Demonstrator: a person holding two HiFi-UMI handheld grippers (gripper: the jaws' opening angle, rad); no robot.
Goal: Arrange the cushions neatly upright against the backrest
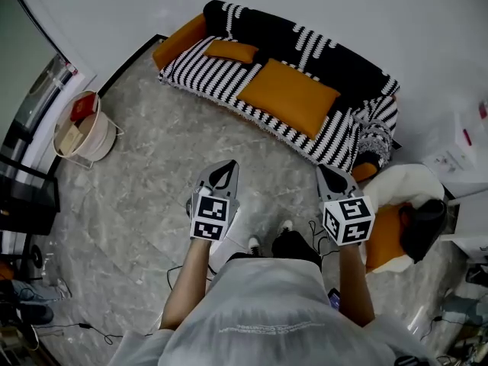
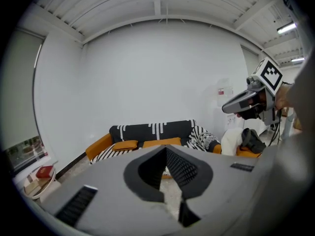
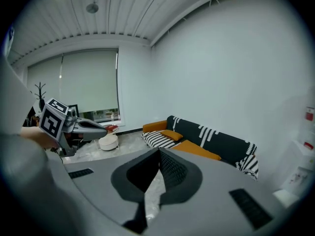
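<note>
Beyond the sofa [image 2: 152, 131], a red wall label [image 2: 222, 91], seemingly unreadable.

head view looks steeply down from above the person, floor [image 1: 152, 166] below, sofa [image 1: 343, 59] well ahead. both gripper views ride low, facing that sofa from afar, the right one more obliquely. all three share it.

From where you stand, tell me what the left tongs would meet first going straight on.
Probably the marbled floor just short of the striped sofa: the left tongs, shut and empty, tilt down toward the large orange cushion. Depth is unclear; it could be the sofa's front.
</note>
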